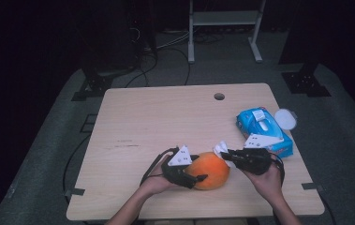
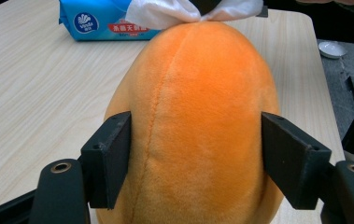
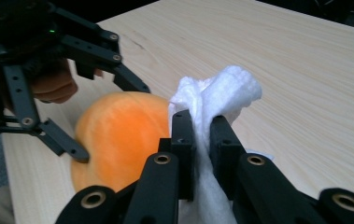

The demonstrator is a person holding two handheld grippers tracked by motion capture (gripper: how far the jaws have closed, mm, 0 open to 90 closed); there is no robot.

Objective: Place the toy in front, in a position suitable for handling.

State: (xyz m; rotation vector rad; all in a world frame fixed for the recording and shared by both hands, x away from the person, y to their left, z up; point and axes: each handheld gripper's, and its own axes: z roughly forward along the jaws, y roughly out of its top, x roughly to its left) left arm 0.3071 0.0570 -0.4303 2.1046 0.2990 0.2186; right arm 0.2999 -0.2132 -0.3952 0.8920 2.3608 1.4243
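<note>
Wooden table (image 1: 166,117): far and left parts lay bare, open to passage from the left edge across to the round cable hole (image 1: 219,96) near the far edge.

Near-centre blocked by orange plush toy (image 1: 209,170), flanked on both sides by left gripper (image 1: 191,179) and right gripper (image 1: 224,154); no gap left between them. Wad of white tissue (image 1: 220,148) stood over the toy's right end, closing that approach.

Right side narrowed by blue tissue pack (image 1: 264,129), just beyond the right gripper, with a small white dish (image 1: 285,118) touching its far corner at the table's right edge.

Near-left corner lay open beside the left forearm.
</note>
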